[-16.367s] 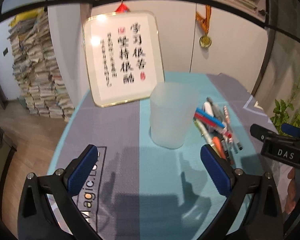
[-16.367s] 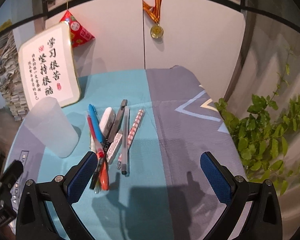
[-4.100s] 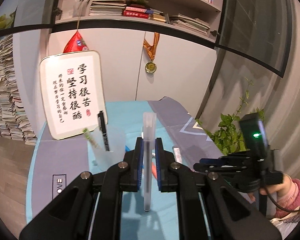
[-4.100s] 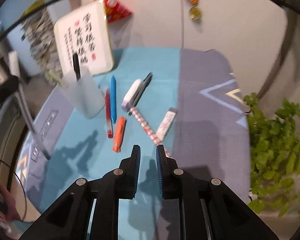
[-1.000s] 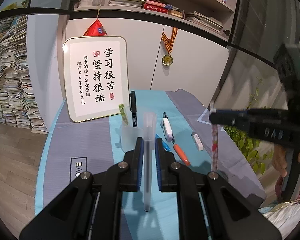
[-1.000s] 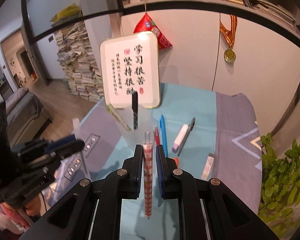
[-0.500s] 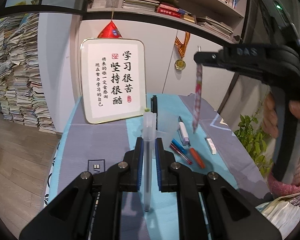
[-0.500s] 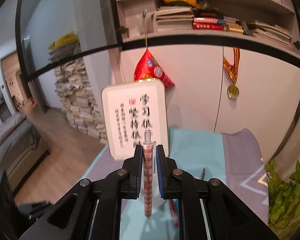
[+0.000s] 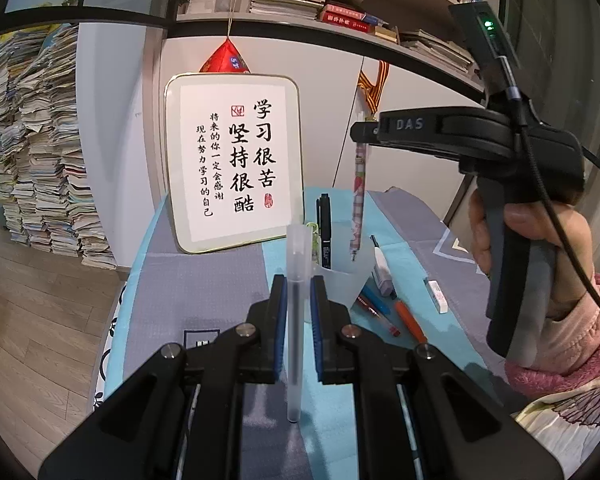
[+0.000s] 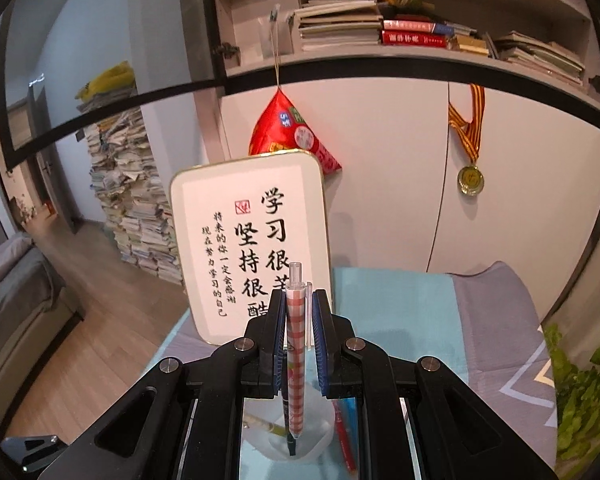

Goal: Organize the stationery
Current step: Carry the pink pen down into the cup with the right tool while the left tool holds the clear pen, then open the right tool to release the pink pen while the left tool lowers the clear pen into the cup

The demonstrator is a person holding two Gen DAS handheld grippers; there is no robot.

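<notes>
Right wrist view looks down past the right hand-held gripper (image 10: 296,340), whose pads pinch a red checked pen (image 10: 295,364) upright, tip pointing into the mouth of a frosted cup (image 10: 320,436) directly beneath. From the left wrist view the same pen (image 9: 358,196) hangs with its tip just above the cup's rim (image 9: 340,276), beside a black marker (image 9: 324,232) and a green-tipped pen (image 9: 313,240) already standing inside. The step in hand appears to be dropping this pen in. To do it well, the tip should go lower, inside the rim, before the pads part, and stay clear of the black marker so it does not catch or tip the light cup.

The left hand-held gripper (image 9: 298,320) is clamped on a translucent capped pen (image 9: 294,320), held upright short of the cup; it is probably best kept back until the other has left.

Room is tight behind: a framed calligraphy board (image 9: 234,164) leans just beyond the cup. To the right of the cup a white corrector (image 9: 382,272), blue pen (image 9: 374,300), red pen (image 9: 380,318), orange pen (image 9: 410,320) and eraser (image 9: 436,296) lie loose on the worktop (image 9: 204,280). The worktop's left edge drops to wooden floor, and straight up is the clearest way out.
</notes>
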